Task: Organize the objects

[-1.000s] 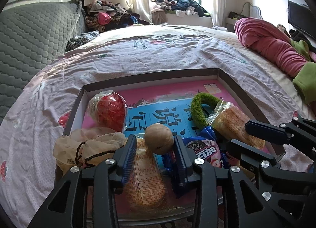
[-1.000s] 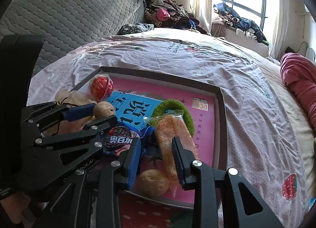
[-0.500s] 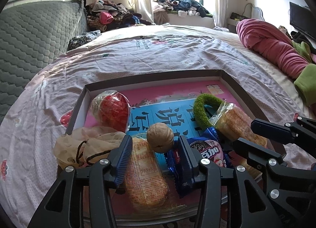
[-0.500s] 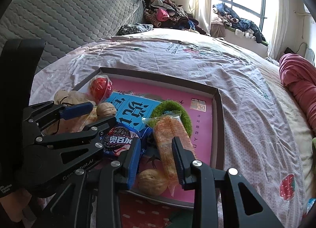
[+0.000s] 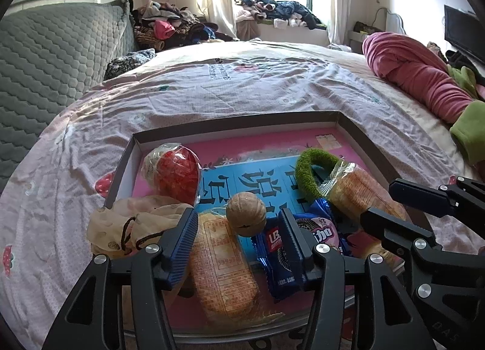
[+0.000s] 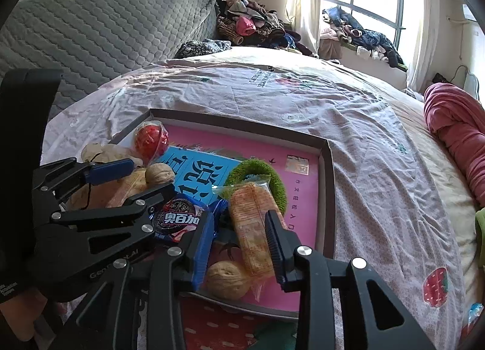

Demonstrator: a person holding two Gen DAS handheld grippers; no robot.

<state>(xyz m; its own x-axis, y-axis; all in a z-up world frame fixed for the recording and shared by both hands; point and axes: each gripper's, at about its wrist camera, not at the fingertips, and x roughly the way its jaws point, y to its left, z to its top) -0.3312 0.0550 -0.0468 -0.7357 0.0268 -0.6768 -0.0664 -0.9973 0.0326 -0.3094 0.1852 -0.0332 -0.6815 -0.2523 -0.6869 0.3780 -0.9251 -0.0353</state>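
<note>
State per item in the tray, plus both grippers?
left gripper: jaws opening, walnut between, untouched
right gripper: jaws opening, second walnut loose below
cookie pack: sealed
cracker pack: sealed
red ball: wrapped
box tray: open

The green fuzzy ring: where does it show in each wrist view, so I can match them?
Left wrist view: the green fuzzy ring lies right of centre, inside the box, against the far end of a clear-wrapped cracker pack.
Right wrist view: the ring sits at centre, curling behind that pack's top.
Shared landmark: the blue panel with large characters.
</note>
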